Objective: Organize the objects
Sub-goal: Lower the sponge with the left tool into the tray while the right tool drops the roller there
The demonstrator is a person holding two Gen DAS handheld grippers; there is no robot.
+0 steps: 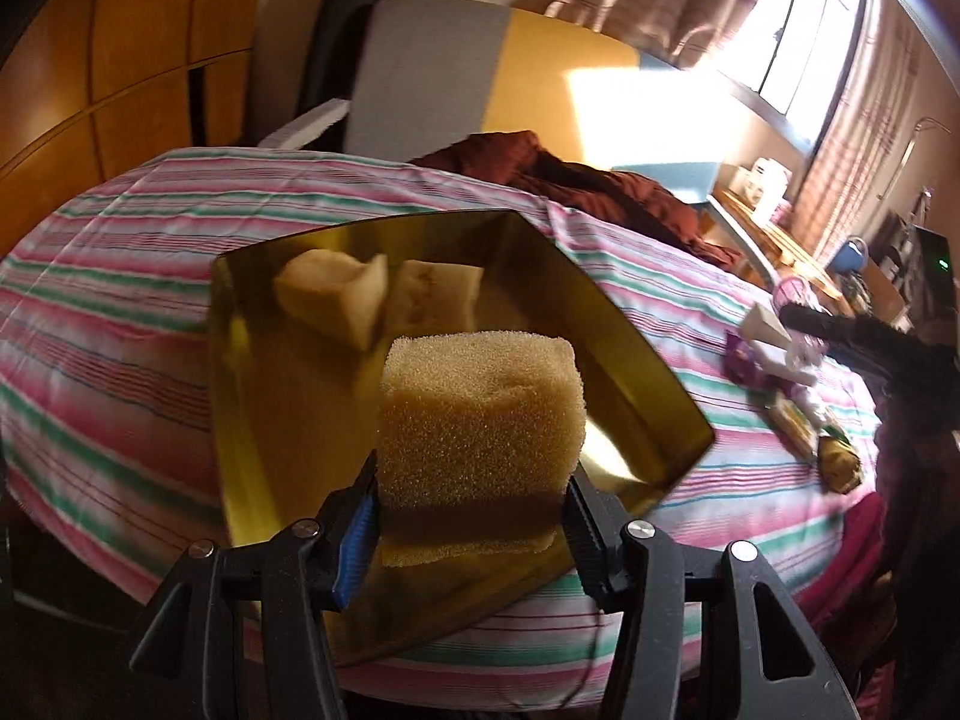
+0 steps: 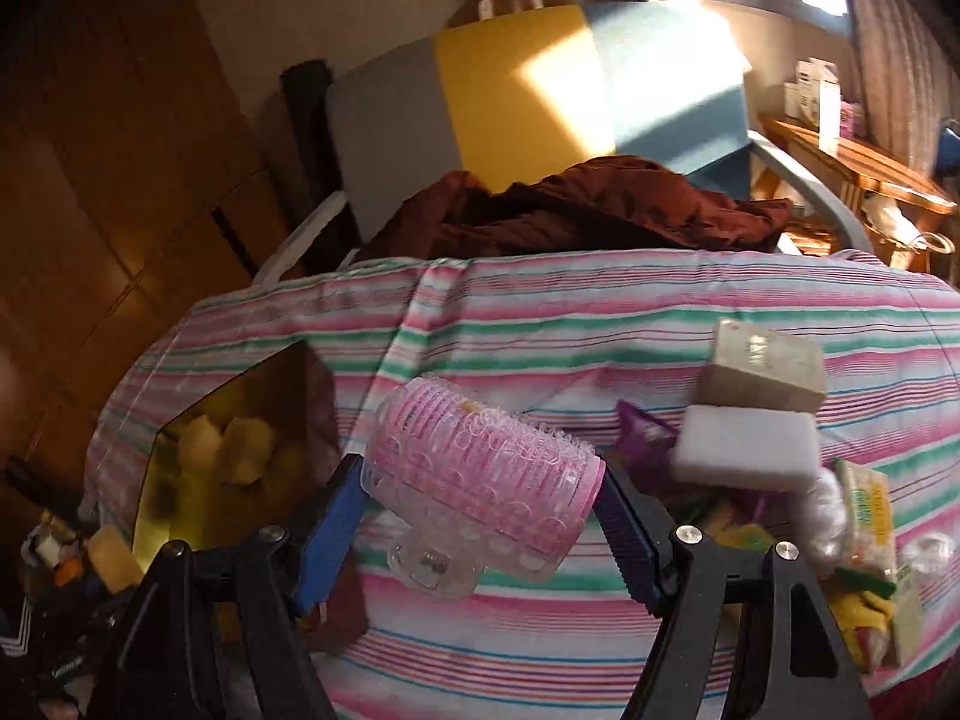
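My left gripper point(image 1: 471, 516) is shut on a tan sponge block point(image 1: 480, 420) and holds it over the near part of a gold tray point(image 1: 630, 360) on the striped bedspread. Two pale sponge pieces point(image 1: 336, 294) lie at the tray's far end. My right gripper point(image 2: 483, 498) is shut on a pink hair roller point(image 2: 480, 468) above the bedspread. The gold tray point(image 2: 180, 480) with pale pieces shows at the left of the right wrist view. A beige soap box point(image 2: 762, 366) and a white block point(image 2: 744, 447) lie to the roller's right.
A pile of small packets and wrappers point(image 2: 864, 540) lies at the bed's right side, also seen in the left wrist view point(image 1: 798, 396). A brown blanket point(image 2: 570, 204) is bunched at the far end. A wooden wardrobe point(image 1: 120, 60) stands left. A shelf point(image 2: 858, 162) stands right.
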